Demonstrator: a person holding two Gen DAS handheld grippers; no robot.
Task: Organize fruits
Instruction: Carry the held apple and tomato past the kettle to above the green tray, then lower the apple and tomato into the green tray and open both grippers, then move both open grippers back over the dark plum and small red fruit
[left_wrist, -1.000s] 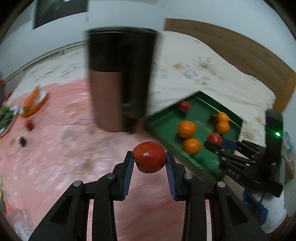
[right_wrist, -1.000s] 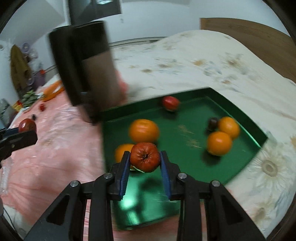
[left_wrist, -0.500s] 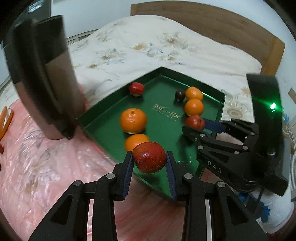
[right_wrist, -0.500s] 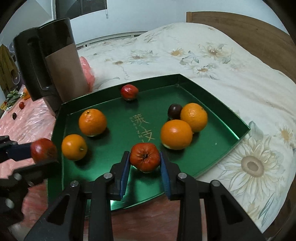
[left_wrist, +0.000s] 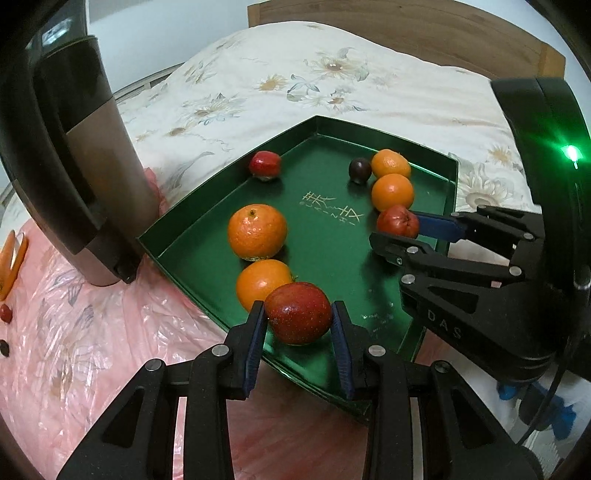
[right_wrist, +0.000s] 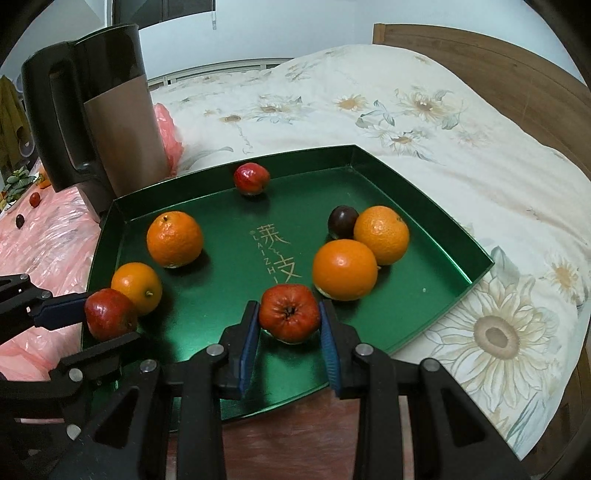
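Observation:
My left gripper (left_wrist: 298, 318) is shut on a red fruit (left_wrist: 297, 312) and holds it over the near left part of the green tray (left_wrist: 207, 184). My right gripper (right_wrist: 289, 318) is shut on another red fruit (right_wrist: 289, 312) with its dark calyx facing me, over the tray's (right_wrist: 424, 177) near middle. Several oranges, such as one at the left (right_wrist: 174, 238), a small red fruit (right_wrist: 251, 178) and a dark plum (right_wrist: 342, 222) lie in the tray. Each gripper shows in the other's view: the right (left_wrist: 400, 230), the left (right_wrist: 107, 318).
A tall black and bronze kettle (right_wrist: 99, 110) stands just left of the tray on a pink plastic cover (left_wrist: 74, 332). Small fruits (right_wrist: 34, 198) lie farther left. A flowered bedspread (right_wrist: 406, 110) lies behind and right of the tray, with a wooden headboard (right_wrist: 498, 74) beyond.
Both grippers have moved toward the tray with their red fruits and now hang over it. The kettle has slid to the left of both views.

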